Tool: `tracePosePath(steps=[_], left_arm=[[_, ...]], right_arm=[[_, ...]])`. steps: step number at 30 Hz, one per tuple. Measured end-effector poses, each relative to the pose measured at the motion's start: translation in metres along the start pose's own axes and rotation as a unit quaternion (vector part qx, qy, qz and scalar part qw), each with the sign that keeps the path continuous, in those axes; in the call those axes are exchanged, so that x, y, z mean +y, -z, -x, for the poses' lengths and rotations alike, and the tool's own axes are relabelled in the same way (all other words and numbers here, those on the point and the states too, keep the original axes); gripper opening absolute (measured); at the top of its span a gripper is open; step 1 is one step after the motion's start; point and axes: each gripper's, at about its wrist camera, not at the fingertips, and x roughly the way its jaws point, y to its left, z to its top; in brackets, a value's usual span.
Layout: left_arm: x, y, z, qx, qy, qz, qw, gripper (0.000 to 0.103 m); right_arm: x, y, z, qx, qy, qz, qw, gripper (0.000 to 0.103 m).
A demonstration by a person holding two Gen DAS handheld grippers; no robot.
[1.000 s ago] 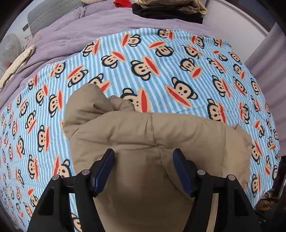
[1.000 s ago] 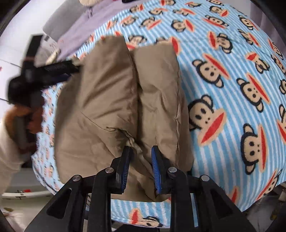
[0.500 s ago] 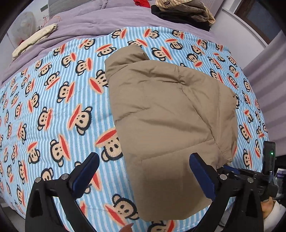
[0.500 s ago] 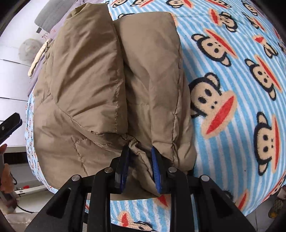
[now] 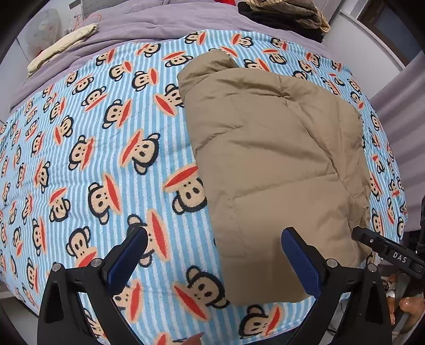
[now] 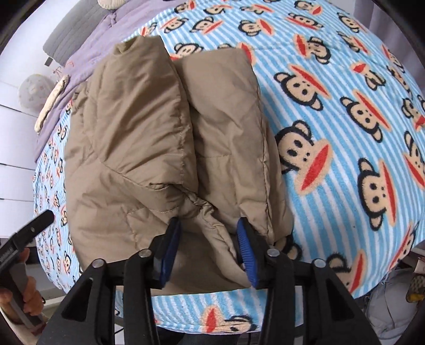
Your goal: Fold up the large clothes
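My left claw (image 5: 213, 261) stands spread as wide as it goes, nothing between its blue pads; one pad hangs over the blue-and-white striped blanket printed with monkey faces (image 5: 106, 148), the other over the near edge of the tan quilted puffer jacket (image 5: 273, 164). That jacket lies folded on the blanket, toward the right side of the bed in my left wrist view, its collar end pointing away from me and its bottom hem close to the bed's near edge.

My right claw (image 6: 207, 252) has just been opening. Its jaws now sit about half apart, with a bunched fold of the jacket (image 6: 170, 148) lying between them at the hem; the fabric brushes the pads (image 6: 245, 246) but I do not see it pinched. From this side the jacket shows two padded folds lying side by side, the seam between them running down toward my claw.

Beyond the blanket a lavender bedspread (image 5: 164, 24) covers the far part of the bed, with a cream folded cloth (image 5: 63, 47) on it at the left and a stack of dark and tan folded clothes (image 5: 287, 13) at the far right.
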Motion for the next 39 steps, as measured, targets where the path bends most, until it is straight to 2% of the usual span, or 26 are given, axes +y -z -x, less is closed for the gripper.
tracePosePath(steps=[1,6,15,20,31,33,39], left_arm=[[0.002,0.003,0.001,-0.001,0.002,-0.002,1.0000,0.101],[0.012,0.019,0.001,-0.003,0.006,-0.010,0.9999,0.101],[0.026,0.034,0.006,-0.002,0.010,0.007,0.9999,0.101],[0.023,0.026,-0.002,0.004,-0.003,0.023,0.9997,0.101],[0.009,0.004,-0.015,0.021,-0.021,0.071,0.9970,0.101],[0.007,0.001,-0.018,0.024,-0.034,0.075,0.9963,0.101],[0.003,-0.005,-0.024,0.032,-0.038,0.089,0.9948,0.101]], right_arm=[[0.004,0.003,0.004,-0.008,0.001,-0.001,1.000,0.058],[0.018,0.022,0.019,-0.039,0.007,-0.002,0.999,0.061],[0.026,0.041,0.036,-0.052,0.010,0.002,0.999,0.075],[0.026,0.026,0.039,-0.045,-0.002,0.014,0.999,0.080],[0.000,-0.036,0.025,0.001,-0.044,0.034,0.998,0.080],[-0.004,-0.042,0.023,0.006,-0.044,0.043,0.998,0.087],[-0.022,-0.057,0.014,0.020,-0.060,0.036,0.997,0.089]])
